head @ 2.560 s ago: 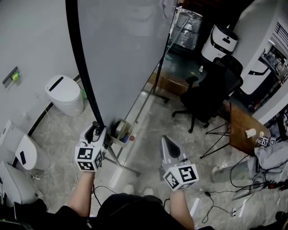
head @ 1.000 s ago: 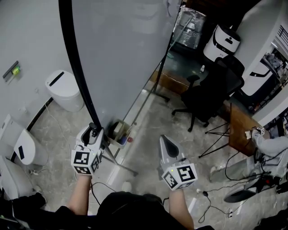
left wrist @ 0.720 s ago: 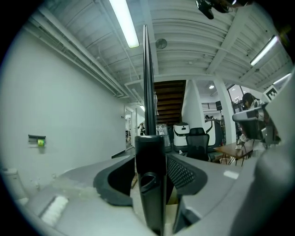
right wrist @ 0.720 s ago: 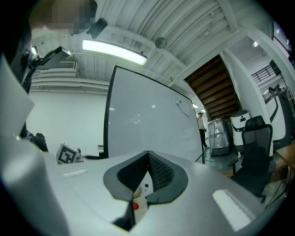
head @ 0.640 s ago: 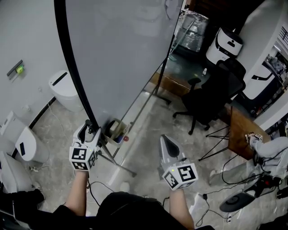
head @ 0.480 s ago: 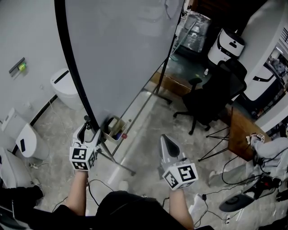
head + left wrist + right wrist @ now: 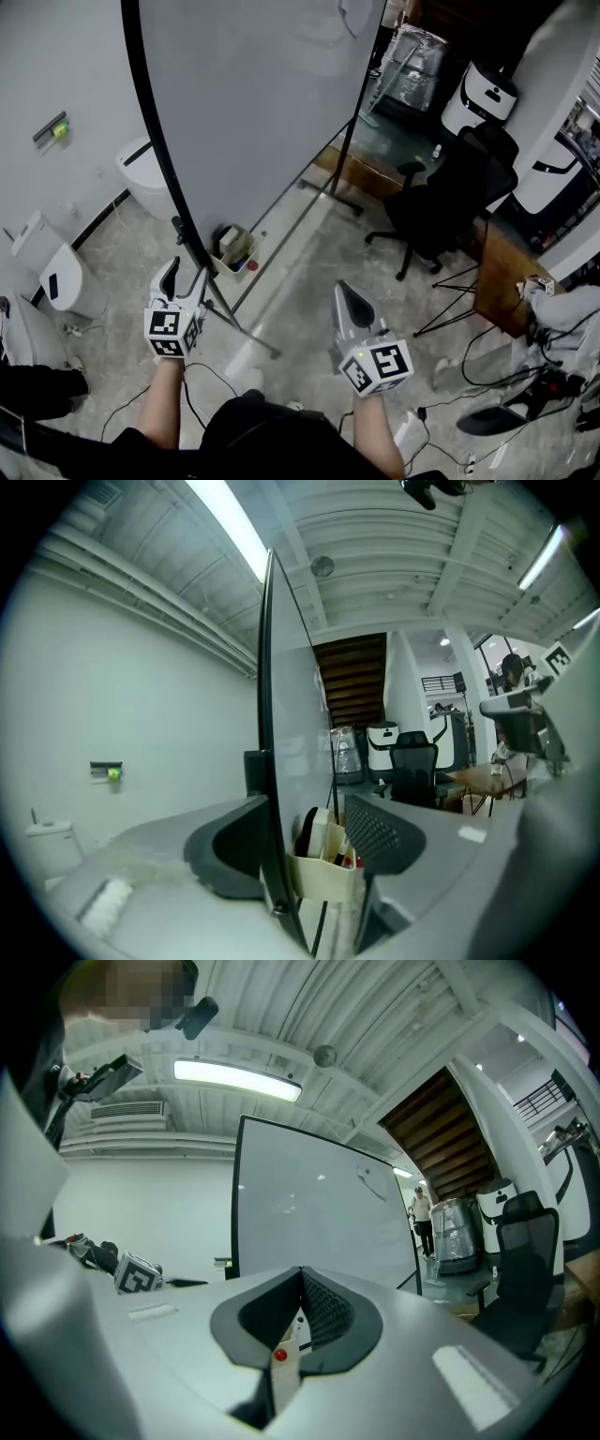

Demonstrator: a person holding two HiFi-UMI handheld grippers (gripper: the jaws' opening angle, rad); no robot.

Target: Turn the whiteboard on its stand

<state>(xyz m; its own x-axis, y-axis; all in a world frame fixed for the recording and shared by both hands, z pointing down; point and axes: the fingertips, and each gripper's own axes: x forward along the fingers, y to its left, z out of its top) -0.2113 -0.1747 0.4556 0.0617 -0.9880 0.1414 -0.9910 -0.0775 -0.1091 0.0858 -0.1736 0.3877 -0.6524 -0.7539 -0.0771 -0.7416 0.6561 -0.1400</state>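
My left tool (image 7: 185, 278) is standing spread. Its jaws have just been opening, and against a second ago it is sitting lower, off the whiteboard's (image 7: 262, 112) black edge, by the stand's leg (image 7: 244, 330). My right tool (image 7: 345, 291) is staying pressed together, empty. The left gripper view is showing that edge between the jaws, unclamped, with the marker tray (image 7: 323, 874) just behind it — the head view is showing the board upright.

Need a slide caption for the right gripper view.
Right gripper, jaws together and empty, points at the upright whiteboard; office chair at right.
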